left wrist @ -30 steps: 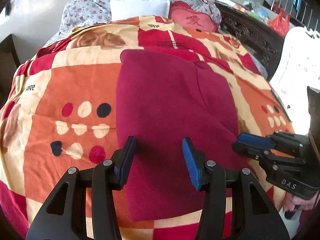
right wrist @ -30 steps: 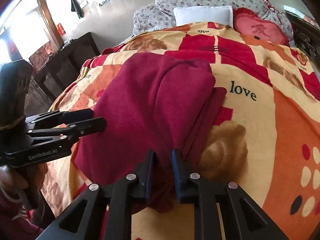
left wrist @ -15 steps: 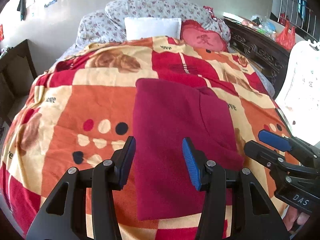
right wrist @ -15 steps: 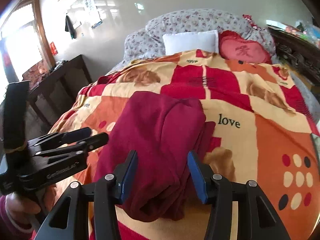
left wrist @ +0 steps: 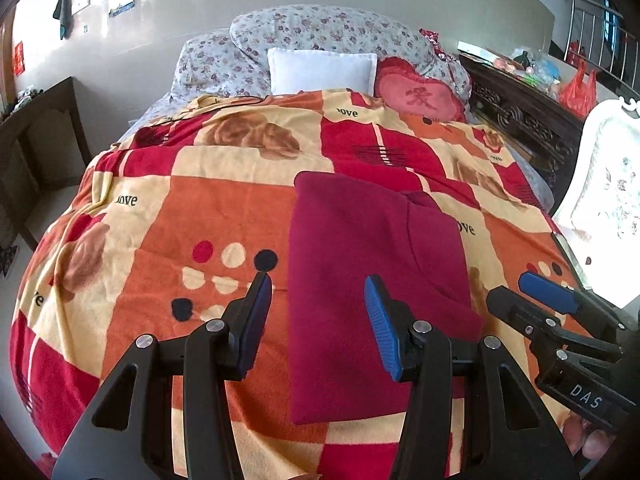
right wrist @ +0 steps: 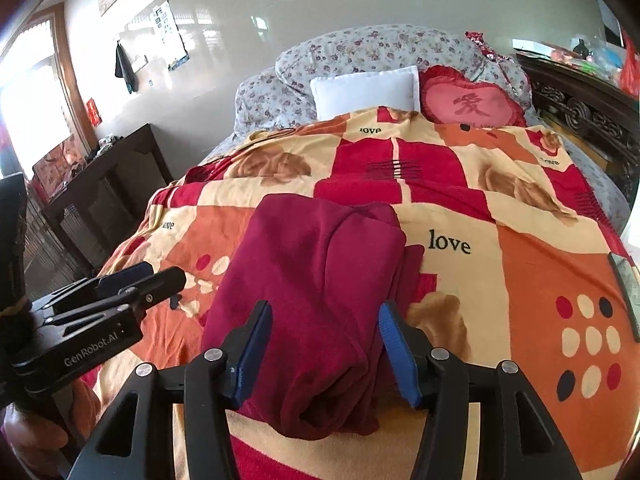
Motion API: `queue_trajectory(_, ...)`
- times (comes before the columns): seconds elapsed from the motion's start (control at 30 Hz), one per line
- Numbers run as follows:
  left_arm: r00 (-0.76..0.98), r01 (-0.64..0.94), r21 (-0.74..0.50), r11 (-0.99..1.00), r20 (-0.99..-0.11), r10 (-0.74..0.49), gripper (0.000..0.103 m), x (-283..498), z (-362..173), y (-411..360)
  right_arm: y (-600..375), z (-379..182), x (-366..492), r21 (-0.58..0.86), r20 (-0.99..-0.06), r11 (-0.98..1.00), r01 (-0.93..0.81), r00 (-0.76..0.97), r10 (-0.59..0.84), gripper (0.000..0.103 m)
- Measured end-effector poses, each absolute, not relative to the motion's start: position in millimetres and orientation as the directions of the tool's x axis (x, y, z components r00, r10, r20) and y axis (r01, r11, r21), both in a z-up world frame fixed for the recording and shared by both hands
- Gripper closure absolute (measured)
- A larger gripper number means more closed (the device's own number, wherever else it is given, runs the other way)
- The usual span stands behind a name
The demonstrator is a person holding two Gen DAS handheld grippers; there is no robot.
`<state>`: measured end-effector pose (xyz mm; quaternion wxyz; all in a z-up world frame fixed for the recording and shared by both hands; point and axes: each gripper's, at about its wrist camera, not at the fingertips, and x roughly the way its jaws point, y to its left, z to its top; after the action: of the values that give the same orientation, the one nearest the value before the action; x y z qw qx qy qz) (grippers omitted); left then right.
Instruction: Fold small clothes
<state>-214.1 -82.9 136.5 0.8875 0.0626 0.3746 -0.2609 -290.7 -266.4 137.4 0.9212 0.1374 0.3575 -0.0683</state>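
A dark red garment (left wrist: 360, 272) lies folded into a long rectangle on the patterned blanket (left wrist: 180, 220). In the right wrist view the garment (right wrist: 316, 292) shows a layered right edge and a bunched near end. My left gripper (left wrist: 318, 312) is open and empty above the garment's near left part. My right gripper (right wrist: 326, 340) is open and empty above the garment's near end. The right gripper also shows at the right edge of the left wrist view (left wrist: 520, 296), and the left gripper shows at the left of the right wrist view (right wrist: 152, 276).
Pillows (left wrist: 322, 70) and a heart cushion (left wrist: 416, 98) lie at the head of the bed. A dark wooden cabinet (left wrist: 524, 116) stands on the right and a dark side table (right wrist: 100, 184) on the left. A white board (left wrist: 608, 200) stands at the bed's right edge.
My right gripper has opened and let go of the garment's near end. Both grippers have pulled back and up from the garment, which now lies still.
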Motion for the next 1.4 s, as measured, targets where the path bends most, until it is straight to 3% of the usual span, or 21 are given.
queue_trajectory(0.2, 0.586, 0.511, -0.087, 0.855, -0.692, -0.421, 0.055, -215, 138, -82, -266, 138, -289, 0.187, -0.688, 0.95, 0.249, 0.724, -0.054, 0.042)
queue_trajectory(1.4, 0.564, 0.509, -0.092, 0.856, -0.716, -0.412, 0.055, -206, 125, -82, -261, 125, -277, 0.204, -0.719, 0.95, 0.235, 0.695, -0.017, 0.041)
